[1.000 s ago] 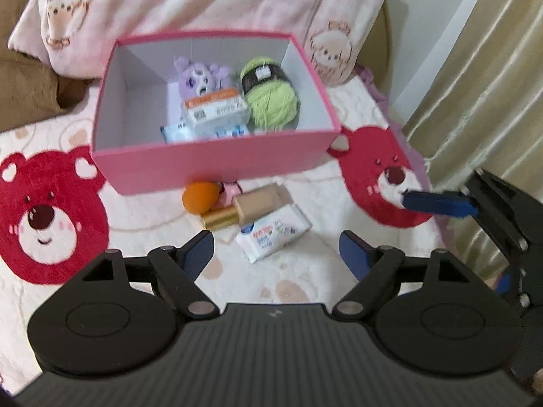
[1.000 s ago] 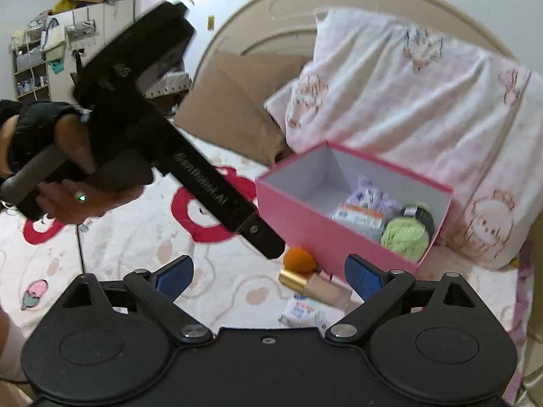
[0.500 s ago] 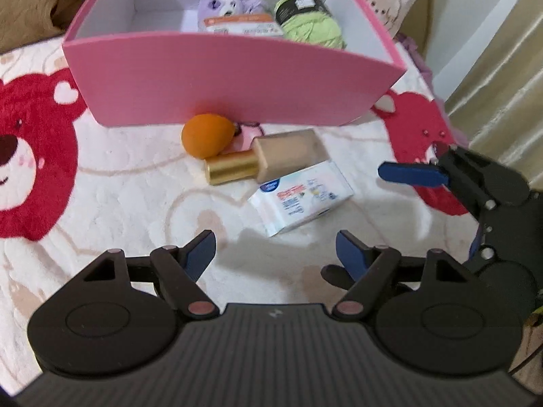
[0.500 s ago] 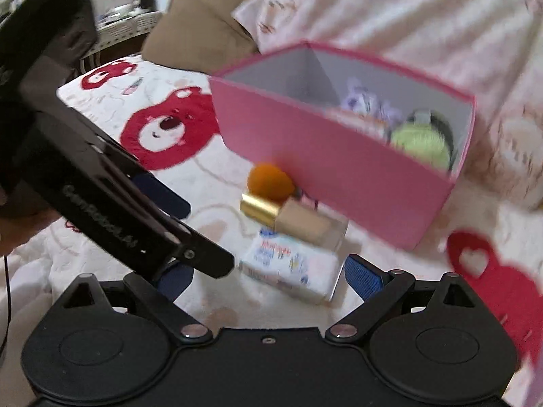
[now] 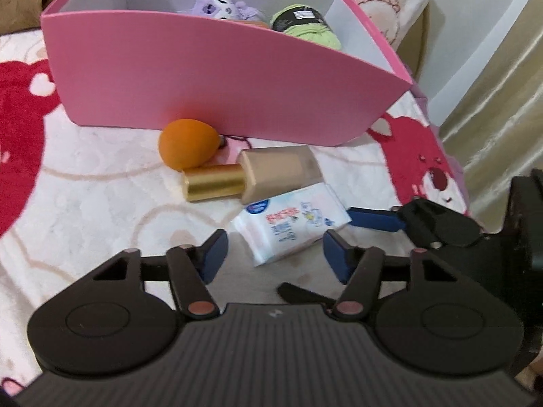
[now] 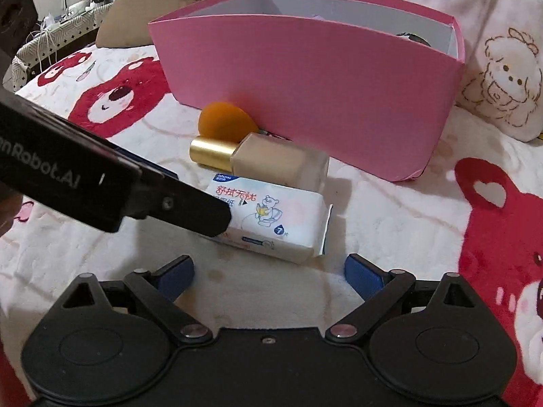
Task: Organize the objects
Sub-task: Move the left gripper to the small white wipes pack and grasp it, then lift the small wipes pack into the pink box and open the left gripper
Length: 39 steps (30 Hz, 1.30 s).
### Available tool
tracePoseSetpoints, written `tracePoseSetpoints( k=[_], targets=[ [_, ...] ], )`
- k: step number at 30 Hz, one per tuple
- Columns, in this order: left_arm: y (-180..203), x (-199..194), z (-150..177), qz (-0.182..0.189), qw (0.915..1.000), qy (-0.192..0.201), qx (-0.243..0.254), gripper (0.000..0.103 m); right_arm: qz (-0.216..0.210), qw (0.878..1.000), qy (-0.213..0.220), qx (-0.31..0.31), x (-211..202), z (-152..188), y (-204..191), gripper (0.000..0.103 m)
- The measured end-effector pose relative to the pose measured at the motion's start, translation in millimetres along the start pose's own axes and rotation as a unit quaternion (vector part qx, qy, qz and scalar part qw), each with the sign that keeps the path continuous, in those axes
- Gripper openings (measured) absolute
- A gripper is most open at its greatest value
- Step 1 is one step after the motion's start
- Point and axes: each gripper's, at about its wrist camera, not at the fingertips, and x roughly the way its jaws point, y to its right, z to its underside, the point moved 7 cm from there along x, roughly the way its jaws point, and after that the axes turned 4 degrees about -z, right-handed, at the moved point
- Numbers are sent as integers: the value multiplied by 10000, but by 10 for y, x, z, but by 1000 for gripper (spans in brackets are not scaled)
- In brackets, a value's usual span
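Three loose things lie on the bed just ahead of both hand-held grippers: a tissue pack point(image 5: 293, 225), a foundation bottle point(image 5: 251, 174) with a gold cap, and an orange sponge point(image 5: 186, 147). The tissue pack is nearest. It sits just ahead of the left hand-held gripper point(image 5: 275, 254), a little toward its right finger, with its near corner at the fingertips and its long axis slanting up to the right across the jaw gap. The left jaws are closing; the pack is partly between them, though no pad presses on it yet.

The right hand-held gripper point(image 6: 268, 273) stands well open and empty, with the same pack just beyond its fingertips and lying crosswise. In its view, the left tool's finger overlaps the pack's left end, so I judge the left one nearer to a grasp.

The bottle touches the pack's far edge and could get nudged. Beyond it the sponge rests against the pink box point(image 5: 217, 78), which already holds a purple plush point(image 5: 220, 3) and green yarn point(image 5: 305, 23). The box's tall front wall must be cleared on the way in
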Motion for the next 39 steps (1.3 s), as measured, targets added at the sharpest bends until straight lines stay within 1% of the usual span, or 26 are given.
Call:
tracePoseSetpoints(
  k=[1,2,3,4,5,7,8,10,13,14,16,18,20,22,23,24,28,29,30,31,34,35,37,39],
  targets=[
    [11,11,5,50,10000,-8,9,47,-36,10000,27,5,-18,-8,-13,97],
    [33,28,15,180,9998,-37,30,45,-103,9999,70,8,-43,-18,-31,95],
    [40,45,26,280,9996,-81,25,43,-178,9998,120,1,-72,-33,-55,89],
    [34,53,39,286,9995,-115,-23,42,-249,9996,142,-15,-101,-44,-86,87],
    [32,49,53,304,9994,-148,-65,42,-241,9996,149,-43,-129,-54,-118,87],
    [23,5,76,392,9988,-226,-211,42,-106,9999,9,-49,-178,-73,-174,84],
    [13,-24,97,441,9979,-306,-358,42,-104,9999,-54,-19,-213,-73,-214,83],
    [-21,-64,145,404,9970,-362,-554,42,-169,9998,10,-80,-287,-78,-288,83],
    [-48,-80,213,109,9987,-275,-424,42,-256,9988,-85,-409,-253,-36,-405,83],
    [-51,-82,225,33,9990,-212,-387,42,-218,9986,-137,-456,-201,-22,-419,83],
    [-64,-78,236,-96,9992,-147,-357,42,-123,9987,-269,-410,-104,10,-393,83],
    [-89,-44,241,-321,9989,-106,-322,44,-127,9991,-261,-293,-55,17,-345,84],
    [-91,-26,254,-333,9990,-93,-268,44,-40,9996,-157,-239,-37,9,-296,89],
    [-32,-30,253,-346,9994,-57,-1,44,169,9991,-92,-383,11,7,-265,98],
    [7,-41,243,-336,9993,-31,143,44,167,9991,-61,-381,28,12,-254,98],
    [12,-50,237,-342,9993,-34,139,44,129,9994,-42,-306,30,17,-239,98],
    [-42,-49,246,-188,9996,-187,-93,45,28,10000,-55,-56,-44,-19,-244,98],
    [-60,-45,244,-120,9996,-216,-165,45,-132,9999,-48,58,-74,-31,-262,97],
    [-84,-40,238,-36,9993,-268,-247,43,-282,9995,-39,104,-95,-18,-296,91],
    [-91,-35,235,20,9991,-301,-300,45,-342,9994,-26,109,-142,14,-324,85],
    [-151,-26,236,138,9977,-384,-549,45,-54,9999,7,-91,-175,-30,-429,76],
    [-168,-34,245,182,9972,-388,-614,45,3,9999,19,-164,-173,-42,-459,75],
    [-190,-79,270,255,9965,-376,-702,45,-30,9999,-19,-117,-173,-31,-479,75],
    [-192,-147,289,302,9967,-324,-679,45,-51,9999,-104,-99,-163,-3,-496,75]
  ],
)
